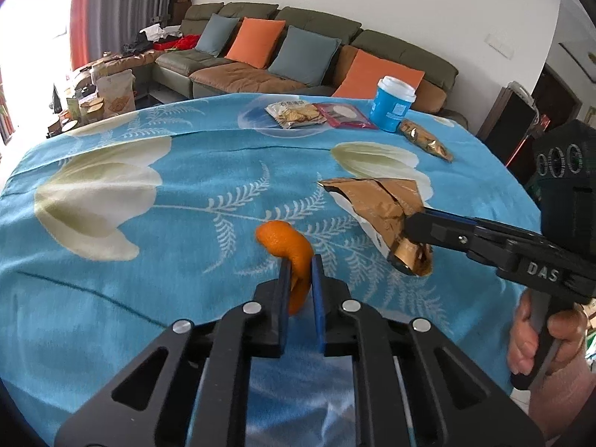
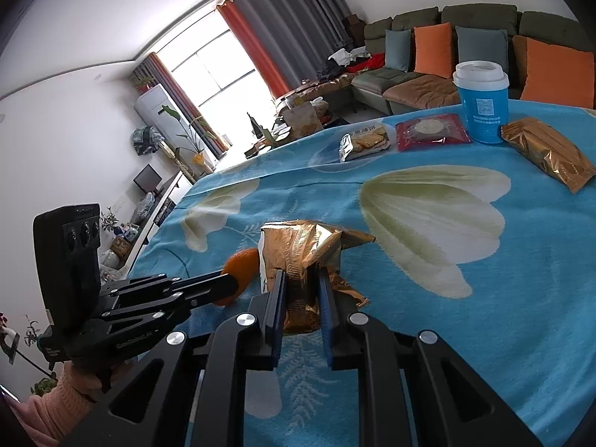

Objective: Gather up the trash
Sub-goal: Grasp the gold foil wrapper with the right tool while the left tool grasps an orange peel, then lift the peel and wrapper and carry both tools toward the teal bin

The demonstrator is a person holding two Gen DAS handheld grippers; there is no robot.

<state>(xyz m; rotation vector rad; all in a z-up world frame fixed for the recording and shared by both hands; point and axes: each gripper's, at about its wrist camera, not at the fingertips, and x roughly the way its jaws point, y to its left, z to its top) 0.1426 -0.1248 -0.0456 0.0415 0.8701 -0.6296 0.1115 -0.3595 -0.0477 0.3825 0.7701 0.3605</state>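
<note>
Left claw [image 1: 301, 273] pinches a curled orange peel [image 1: 288, 247] between its blue pads; the peel sticks up and forward out of the grip, above the counter [image 1: 149, 260], which carries a blue floral cloth. From the right wrist view the left claw [image 2: 229, 284] comes in from the left, peel [image 2: 242, 260] at its tip, just beside the gold bag.

Right claw [image 2: 302, 290] is clamped on a torn gold snack bag [image 2: 298, 246]; the crumpled foil fills the gap between the pads and fans out ahead of them. In the left wrist view the right claw [image 1: 408, 229] reaches in from the right edge, gripping the same bag [image 1: 376, 201] by its near-right end; the bag's open white inside faces left. Cannot tell if the bag touches the cloth or hangs just above it. The person's hand [image 1: 540, 339] wraps the right gripper's handle at near right.

Both held items sit near the middle of the counter, close together, peel left of bag.

Far side of the counter, left to right: biscuit packet [image 2: 367, 143], red flat sachet [image 2: 432, 132], blue cup with white lid [image 2: 482, 102], upright, and a sealed gold packet [image 2: 547, 156] lying flat just right of the cup. All four are well apart from the claws.

Beyond the counter: green sofa [image 1: 402, 52] with orange and grey-blue cushions.
</note>
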